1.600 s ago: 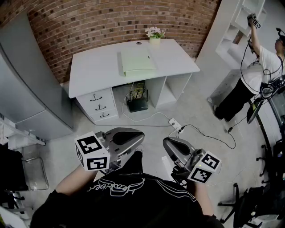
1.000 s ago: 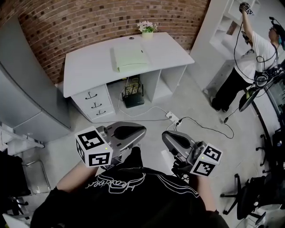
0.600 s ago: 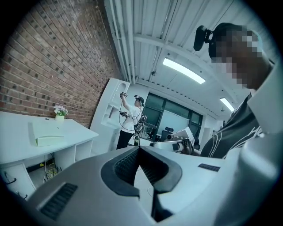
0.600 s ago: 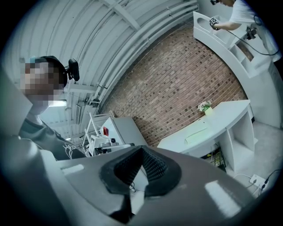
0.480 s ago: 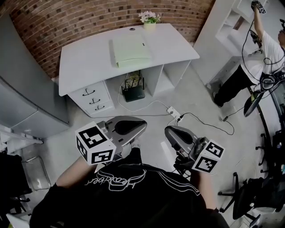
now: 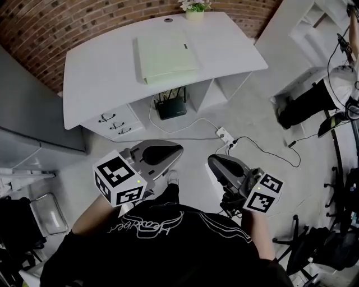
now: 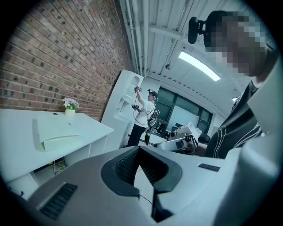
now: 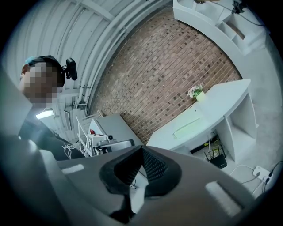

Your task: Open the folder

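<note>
The pale green folder [image 6: 165, 56] lies closed and flat on the white desk [image 6: 101, 73], far across the floor from both grippers. It also shows in the left gripper view [image 7: 55, 134] and as a small strip in the right gripper view [image 8: 188, 129]. My left gripper [image 6: 180, 149] is held close to my chest, its jaws shut with nothing between them [image 7: 138, 148]. My right gripper [image 6: 210, 162] is beside it, also shut and empty [image 8: 142, 148]. Both point toward the desk.
A small flower pot [image 6: 194, 8] stands at the desk's back edge. Below the desk are drawers [image 6: 115, 126], a router [image 6: 170, 109] and a power strip [image 6: 226, 136] with cables. A grey cabinet [image 6: 28, 112] stands left; another person [image 6: 320, 95] works at shelves right.
The desk and folder have grown larger and nearer in the head view, seen more from above. Both grippers stay shut in front of my chest.
</note>
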`<state>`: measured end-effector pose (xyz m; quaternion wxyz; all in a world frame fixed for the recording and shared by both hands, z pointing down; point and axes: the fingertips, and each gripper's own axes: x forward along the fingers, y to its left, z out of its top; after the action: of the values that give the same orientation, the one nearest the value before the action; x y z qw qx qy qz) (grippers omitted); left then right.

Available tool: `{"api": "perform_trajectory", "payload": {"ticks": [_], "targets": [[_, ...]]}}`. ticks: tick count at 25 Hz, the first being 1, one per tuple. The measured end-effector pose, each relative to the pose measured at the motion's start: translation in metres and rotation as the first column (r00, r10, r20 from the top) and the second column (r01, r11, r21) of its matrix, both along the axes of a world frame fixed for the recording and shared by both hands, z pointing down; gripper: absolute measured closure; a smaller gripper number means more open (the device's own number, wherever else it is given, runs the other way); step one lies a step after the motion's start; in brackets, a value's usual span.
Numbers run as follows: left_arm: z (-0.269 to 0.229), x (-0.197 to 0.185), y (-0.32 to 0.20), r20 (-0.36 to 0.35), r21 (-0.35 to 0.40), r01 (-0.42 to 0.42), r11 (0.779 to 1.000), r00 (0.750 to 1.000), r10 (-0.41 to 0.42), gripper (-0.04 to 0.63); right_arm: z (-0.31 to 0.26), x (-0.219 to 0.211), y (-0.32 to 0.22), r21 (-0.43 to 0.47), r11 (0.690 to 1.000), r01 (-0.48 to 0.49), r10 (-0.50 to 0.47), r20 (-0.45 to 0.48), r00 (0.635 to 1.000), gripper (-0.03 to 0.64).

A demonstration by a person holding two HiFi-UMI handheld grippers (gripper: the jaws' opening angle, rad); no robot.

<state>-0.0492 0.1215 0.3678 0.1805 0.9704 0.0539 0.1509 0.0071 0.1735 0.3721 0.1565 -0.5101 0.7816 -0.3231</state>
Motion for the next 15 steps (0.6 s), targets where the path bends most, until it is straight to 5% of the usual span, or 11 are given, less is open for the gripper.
{"api": "perform_trajectory", "payload": {"ticks": [8,15], "targets": [[0.017,0.029,-0.088,0.03,0.009,0.061,0.998,0.998,-0.062,0.594,0.001,0.027,-0.091,-0.017,0.998,0.057,-0.058,-0.057,0.997,0.614],[0.0,0.037,-0.109,0.01,0.068,0.059,0.996,0.998,-0.059,0.594,-0.007,0.031,-0.11,0.008,0.998,0.069,-0.068,-0.08,0.994,0.613]]}}
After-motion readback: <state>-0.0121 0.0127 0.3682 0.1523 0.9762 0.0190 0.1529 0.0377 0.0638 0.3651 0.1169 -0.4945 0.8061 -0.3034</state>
